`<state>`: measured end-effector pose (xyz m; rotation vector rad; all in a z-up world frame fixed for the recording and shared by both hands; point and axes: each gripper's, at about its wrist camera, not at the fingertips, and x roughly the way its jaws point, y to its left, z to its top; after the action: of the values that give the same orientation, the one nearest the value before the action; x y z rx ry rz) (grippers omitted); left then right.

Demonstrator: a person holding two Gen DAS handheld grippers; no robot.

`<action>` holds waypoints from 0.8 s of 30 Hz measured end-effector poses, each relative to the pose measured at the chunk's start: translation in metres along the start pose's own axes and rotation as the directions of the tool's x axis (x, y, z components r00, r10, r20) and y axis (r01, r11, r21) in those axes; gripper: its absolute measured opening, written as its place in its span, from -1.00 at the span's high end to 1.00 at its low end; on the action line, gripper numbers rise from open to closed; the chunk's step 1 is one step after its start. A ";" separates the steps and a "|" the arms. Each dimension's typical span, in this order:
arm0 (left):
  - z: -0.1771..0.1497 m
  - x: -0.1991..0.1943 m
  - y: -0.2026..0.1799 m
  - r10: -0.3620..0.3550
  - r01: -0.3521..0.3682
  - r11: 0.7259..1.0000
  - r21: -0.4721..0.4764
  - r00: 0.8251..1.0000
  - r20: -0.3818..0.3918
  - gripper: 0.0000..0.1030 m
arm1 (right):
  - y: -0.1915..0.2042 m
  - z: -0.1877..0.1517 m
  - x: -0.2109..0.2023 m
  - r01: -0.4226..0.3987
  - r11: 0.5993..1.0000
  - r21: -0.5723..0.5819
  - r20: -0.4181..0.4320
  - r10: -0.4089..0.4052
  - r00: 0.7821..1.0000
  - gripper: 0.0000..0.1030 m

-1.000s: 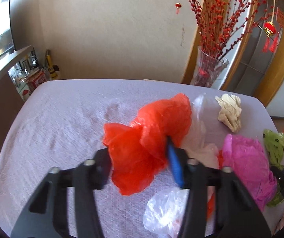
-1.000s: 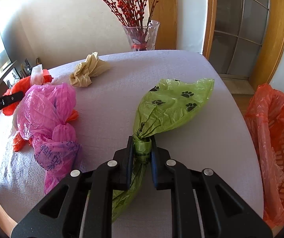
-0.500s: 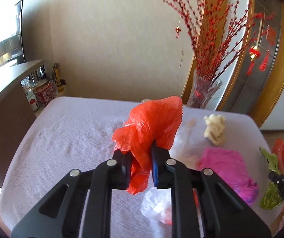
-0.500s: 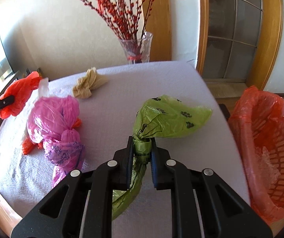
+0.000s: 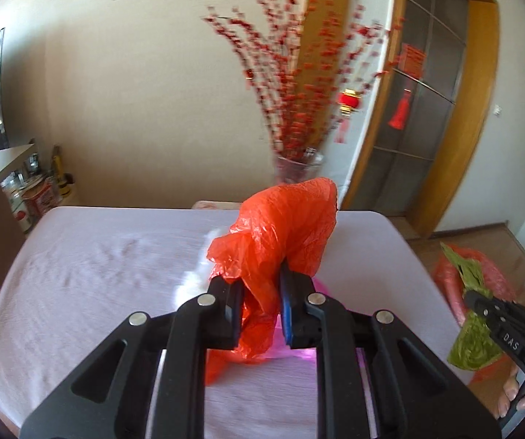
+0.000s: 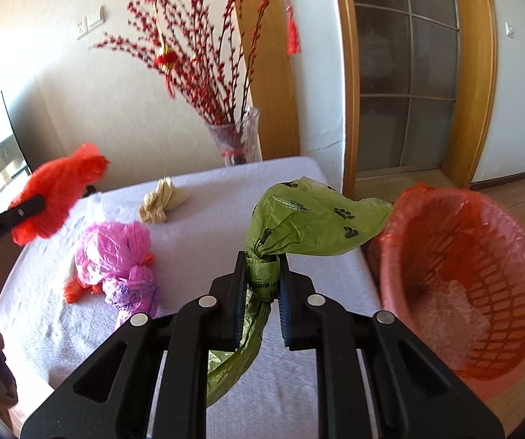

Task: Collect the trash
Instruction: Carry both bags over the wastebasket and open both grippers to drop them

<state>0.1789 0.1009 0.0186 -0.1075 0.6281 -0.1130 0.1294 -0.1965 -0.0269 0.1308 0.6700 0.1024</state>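
In the left wrist view, the left gripper has its jaws clamped on a crumpled red plastic bag, held in the air above the table with its pale cloth; blurred pink and white scraps lie just behind it, too smeared to name with confidence. At the right edge the green bag hangs in front of the red-lined basket. In the right wrist view, the right gripper is closed on the knotted neck of the green paw-print bag, whose puffed end reaches toward the rim of the basket beside the table. A pink bag and a tan wad rest on the cloth. The risk from here is likely a release short of the rim, so the light bag drifts onto the floor, or thin plastic slipping from the pads.
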 end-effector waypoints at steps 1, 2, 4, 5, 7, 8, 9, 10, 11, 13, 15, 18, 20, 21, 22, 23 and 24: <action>-0.001 0.000 -0.010 -0.019 0.019 1.000 0.006 1.000 -0.004 0.67 | -0.002 0.000 -0.005 0.002 1.000 0.002 0.011 -0.002 1.000 0.70; -0.001 0.001 -0.016 -0.030 0.030 1.000 0.010 1.000 -0.007 0.67 | -0.004 0.002 -0.008 0.004 1.000 0.004 0.020 -0.004 1.000 0.70; -0.002 0.002 -0.029 -0.057 0.058 0.998 0.017 0.998 -0.014 0.67 | -0.009 0.003 -0.017 0.009 1.000 0.009 0.041 -0.010 0.999 0.69; -0.003 0.002 -0.033 -0.067 0.067 0.998 0.019 0.998 -0.016 0.67 | -0.012 0.004 -0.022 0.012 1.000 0.014 0.051 -0.013 0.999 0.69; -0.004 0.002 -0.047 -0.088 0.089 0.996 0.031 0.996 -0.019 0.67 | -0.017 0.005 -0.030 0.015 1.000 0.021 0.065 -0.017 0.998 0.69; -0.005 0.002 -0.053 -0.098 0.098 0.995 0.035 0.995 -0.021 0.67 | -0.020 0.005 -0.033 0.018 1.000 0.026 0.072 -0.020 0.997 0.69; -0.006 0.003 -0.059 -0.108 0.109 0.993 0.039 0.994 -0.023 0.67 | -0.023 0.006 -0.035 0.020 0.999 0.030 0.077 -0.023 0.997 0.69; -0.008 0.003 -0.063 -0.114 0.115 0.992 0.043 0.993 -0.024 0.67 | -0.026 0.006 -0.036 0.024 0.999 0.033 0.082 -0.027 0.996 0.69; -0.009 0.003 -0.069 -0.123 0.124 0.991 0.048 0.992 -0.025 0.67 | -0.030 0.005 -0.040 0.031 0.999 0.039 0.088 -0.034 0.996 0.69; -0.011 0.003 -0.082 -0.141 0.143 0.988 0.056 0.990 -0.031 0.67 | -0.036 0.005 -0.042 0.039 0.998 0.048 0.095 -0.044 0.995 0.69; -0.012 0.006 -0.087 -0.155 0.157 0.986 0.061 0.987 -0.036 0.67 | -0.044 0.003 -0.046 0.048 0.997 0.063 0.103 -0.054 0.993 0.69; -0.014 0.009 -0.103 -0.183 0.186 0.980 0.070 0.982 -0.047 0.67 | -0.055 0.001 -0.052 0.062 0.994 0.088 0.113 -0.072 0.991 0.69; -0.016 0.011 -0.115 -0.204 0.208 0.975 0.073 0.977 -0.056 0.67 | -0.064 0.000 -0.056 0.075 0.992 0.104 0.121 -0.088 0.989 0.69; -0.017 0.013 -0.121 -0.215 0.219 0.973 0.076 0.975 -0.061 0.67 | -0.068 0.000 -0.058 0.082 0.991 0.109 0.124 -0.096 0.988 0.69; -0.018 0.014 -0.125 -0.222 0.227 0.971 0.078 0.973 -0.065 0.67 | -0.072 -0.001 -0.060 0.092 0.989 0.115 0.129 -0.106 0.986 0.69; -0.019 0.015 -0.129 -0.231 0.236 0.968 0.081 0.971 -0.069 0.67 | -0.077 -0.001 -0.063 0.101 0.987 0.123 0.133 -0.117 0.984 0.69; -0.020 0.017 -0.135 -0.242 0.248 0.965 0.083 0.967 -0.076 0.67 | -0.081 -0.001 -0.064 0.107 0.986 0.130 0.135 -0.124 0.983 0.69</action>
<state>0.1706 -0.0363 0.0108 -0.0926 0.6722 -0.3859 0.0828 -0.2855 -0.0008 0.2150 0.5394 -0.0602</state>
